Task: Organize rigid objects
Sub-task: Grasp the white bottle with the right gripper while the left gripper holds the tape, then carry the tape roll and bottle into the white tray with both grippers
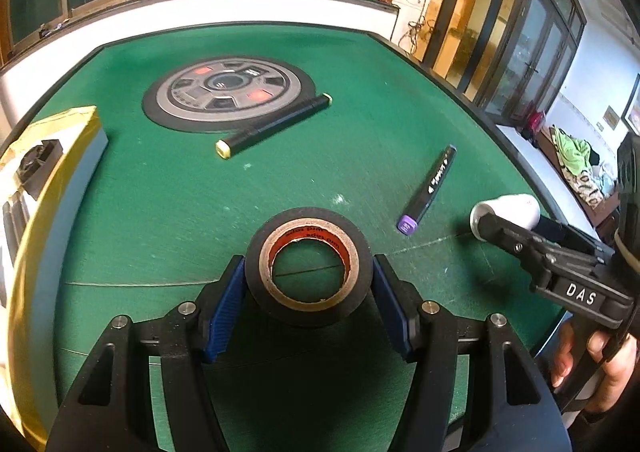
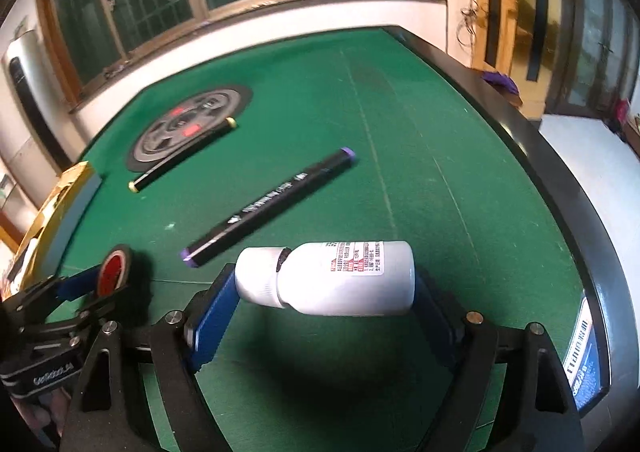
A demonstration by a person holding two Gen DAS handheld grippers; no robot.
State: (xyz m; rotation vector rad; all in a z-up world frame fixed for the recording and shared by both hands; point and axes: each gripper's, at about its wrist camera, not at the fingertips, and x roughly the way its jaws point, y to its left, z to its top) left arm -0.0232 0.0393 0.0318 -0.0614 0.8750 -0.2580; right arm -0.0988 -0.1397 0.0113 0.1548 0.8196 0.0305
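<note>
My left gripper (image 1: 309, 266) is shut on a black tape roll (image 1: 308, 218) with a red-brown core, blue pads pressed on both sides, low over the green felt. That roll (image 2: 116, 272) also shows at the lower left of the right wrist view. My right gripper (image 2: 324, 286) is shut on a white labelled bottle (image 2: 340, 276) lying sideways, cap to the left, its shadow on the felt below. The bottle (image 1: 506, 210) sits right of the tape. A yellow-capped black marker (image 1: 276, 126) and a purple-capped black marker (image 1: 428, 192) lie loose on the table.
A yellow-rimmed box (image 1: 48, 188) with dark items inside stands at the left edge. A round grey and black disc (image 1: 228, 92) is set in the table's middle, the yellow-capped marker across its rim. A hand (image 1: 592, 364) holds the right gripper. The table's black border (image 2: 560, 180) curves along the right.
</note>
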